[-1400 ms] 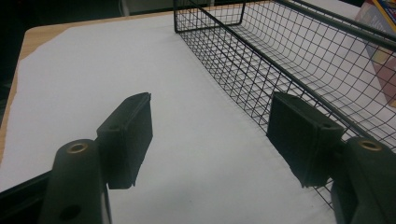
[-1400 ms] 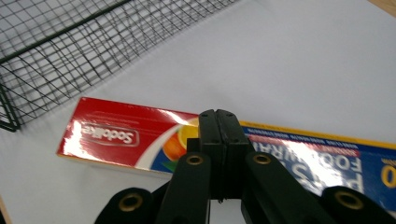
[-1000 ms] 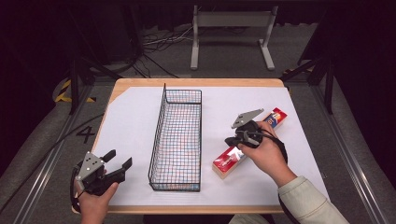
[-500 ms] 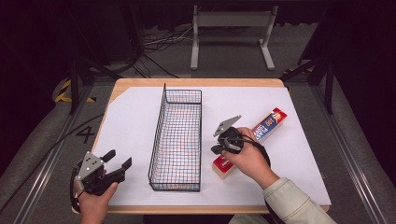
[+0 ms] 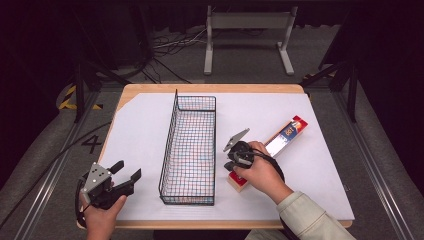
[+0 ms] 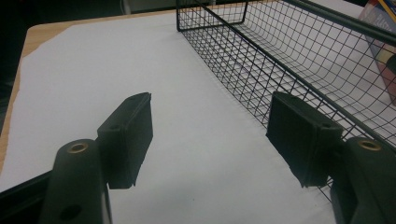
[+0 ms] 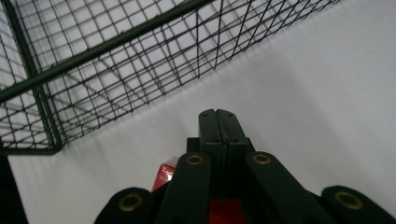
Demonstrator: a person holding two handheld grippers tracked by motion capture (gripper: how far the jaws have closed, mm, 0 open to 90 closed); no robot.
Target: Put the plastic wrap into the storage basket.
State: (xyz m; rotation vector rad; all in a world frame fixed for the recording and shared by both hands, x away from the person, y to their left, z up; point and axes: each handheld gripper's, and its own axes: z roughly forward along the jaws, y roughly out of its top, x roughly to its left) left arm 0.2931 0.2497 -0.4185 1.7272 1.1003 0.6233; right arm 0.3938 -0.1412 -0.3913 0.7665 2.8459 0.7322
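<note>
Right gripper (image 5: 231, 161), its jaws pressed flat together on nothing, is hovering over the near red end of a long toothpaste box (image 5: 272, 150) lying diagonally on the white sheet (image 5: 145, 130), just right of the wire basket (image 5: 192, 145). At the table's near left corner, the left gripper (image 5: 127, 175) is sitting with its jaws spread wide and empty above the bare sheet, pointing toward the basket's near end. Beyond them, the empty basket is running lengthwise toward the far edge of the wooden table (image 5: 210, 88), with a metal stand (image 5: 247, 30) standing on the floor behind.
</note>
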